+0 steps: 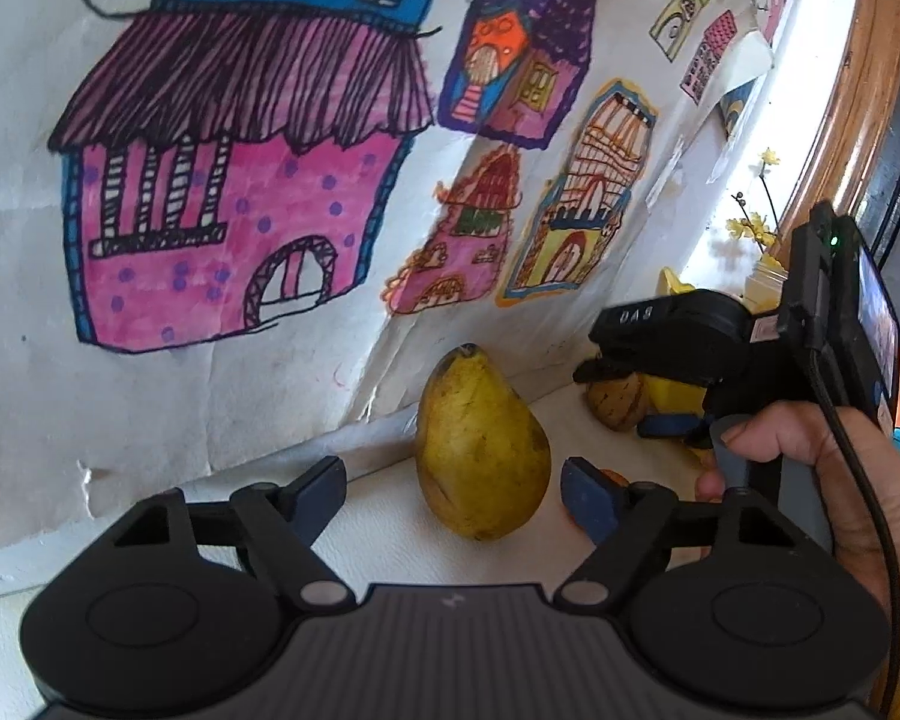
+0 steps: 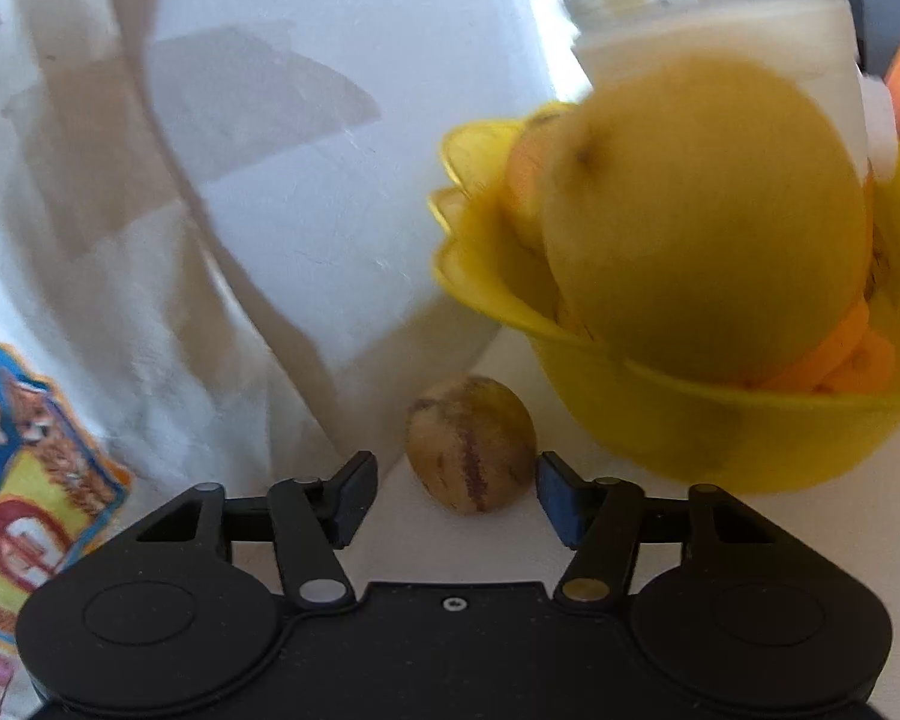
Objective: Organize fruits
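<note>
A: Left wrist view, centre: yellow pear (image 1: 483, 450) upright on the white desk (image 1: 390, 546), standing between the left tongs (image 1: 453, 495). Blue pads (image 1: 588, 507) released, gaps on both sides, no contact.

B: Right tongs?

A: Right edge of that frame, right tongs (image 1: 615, 387) held by a hand (image 1: 810, 468), tips down at a small tan striped fruit (image 1: 618, 399). In the right wrist view the same striped fruit (image 2: 471, 444) sits lower centre on the desk, right tongs (image 2: 456, 495) spread around it. One pad (image 2: 555, 498) looks just beside it or touching, the other clearly apart. Not clenched.

B: Anything else?

A: Yellow bowl (image 2: 660, 414), right half of the frame, blurred, with a big yellow fruit (image 2: 708, 222) and something orange (image 2: 840, 354) in it. Painted house drawings (image 1: 240, 180) on the wall, upper left of the left view.
</note>
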`<state>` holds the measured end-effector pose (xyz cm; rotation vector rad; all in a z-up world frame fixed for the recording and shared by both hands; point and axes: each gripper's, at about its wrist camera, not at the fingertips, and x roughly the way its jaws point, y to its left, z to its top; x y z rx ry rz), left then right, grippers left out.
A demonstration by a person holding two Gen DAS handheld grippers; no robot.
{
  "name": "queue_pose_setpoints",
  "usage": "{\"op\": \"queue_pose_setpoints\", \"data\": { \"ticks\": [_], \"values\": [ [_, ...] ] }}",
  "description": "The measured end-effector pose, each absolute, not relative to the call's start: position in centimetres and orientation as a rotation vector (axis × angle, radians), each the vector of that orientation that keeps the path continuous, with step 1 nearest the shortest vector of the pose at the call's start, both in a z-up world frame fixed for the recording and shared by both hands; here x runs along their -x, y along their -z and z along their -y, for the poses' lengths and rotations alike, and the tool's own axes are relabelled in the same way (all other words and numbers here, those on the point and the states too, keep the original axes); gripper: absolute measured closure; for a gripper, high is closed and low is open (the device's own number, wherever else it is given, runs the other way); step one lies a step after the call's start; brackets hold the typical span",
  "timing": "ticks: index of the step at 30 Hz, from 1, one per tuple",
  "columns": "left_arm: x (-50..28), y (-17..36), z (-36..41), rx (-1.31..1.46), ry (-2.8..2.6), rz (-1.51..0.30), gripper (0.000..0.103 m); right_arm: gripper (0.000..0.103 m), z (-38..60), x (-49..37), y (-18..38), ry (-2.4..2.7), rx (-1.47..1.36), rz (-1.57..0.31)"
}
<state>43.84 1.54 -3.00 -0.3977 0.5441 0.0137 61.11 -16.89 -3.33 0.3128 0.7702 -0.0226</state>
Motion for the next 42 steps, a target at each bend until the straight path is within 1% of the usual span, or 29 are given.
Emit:
{"op": "queue_pose_setpoints", "data": {
  "ticks": [7,8,11,14,15,19,27,29,32,37,39,40,42],
  "values": [
    [-44.0,3.2,-1.9,0.422,-0.005,-0.540,0.023,0.047,16.5,-62.1,4.2,0.053,-0.326,-0.738],
    [-44.1,3.2,-1.9,0.423,-0.004,-0.541,0.023,0.051,16.4,-62.2,4.3,0.057,-0.325,-0.735],
    [-44.1,3.3,-1.9,0.434,-0.009,-0.537,0.025,0.053,17.1,-62.1,4.7,0.059,-0.334,-0.727],
    [-44.3,3.4,-1.9,0.445,0.010,-0.538,0.036,0.054,17.3,-61.6,4.9,0.054,-0.347,-0.725],
    [-44.4,3.4,-1.8,0.444,0.012,-0.537,0.037,0.054,17.4,-61.3,4.9,0.047,-0.349,-0.726],
    [-44.4,3.2,-1.1,0.411,0.024,-0.523,0.048,0.054,18.1,-59.8,4.6,0.018,-0.352,-0.740],
    [-44.9,3.1,-0.9,0.409,0.027,-0.529,0.047,0.054,17.9,-58.0,4.5,-0.033,-0.316,-0.783],
    [-44.9,3.3,-1.1,0.426,0.019,-0.536,0.041,0.054,17.9,-57.6,4.4,-0.042,-0.309,-0.788],
    [-45.3,3.7,-1.4,0.458,0.009,-0.544,0.037,0.054,18.2,-57.1,4.5,-0.048,-0.300,-0.794],
    [-45.8,3.4,-1.1,0.451,-0.005,-0.563,0.036,0.054,18.8,-55.3,4.1,-0.062,-0.298,-0.811],
    [-46.1,3.3,-1.0,0.456,-0.002,-0.565,0.040,0.054,19.1,-54.6,4.1,-0.067,-0.298,-0.818],
    [-46.1,3.4,-1.2,0.474,0.017,-0.562,0.047,0.054,19.2,-55.2,4.2,-0.068,-0.298,-0.822],
    [-46.0,3.3,-1.0,0.477,0.012,-0.560,0.047,0.054,19.2,-54.9,4.1,-0.074,-0.298,-0.828]
  ]
}}
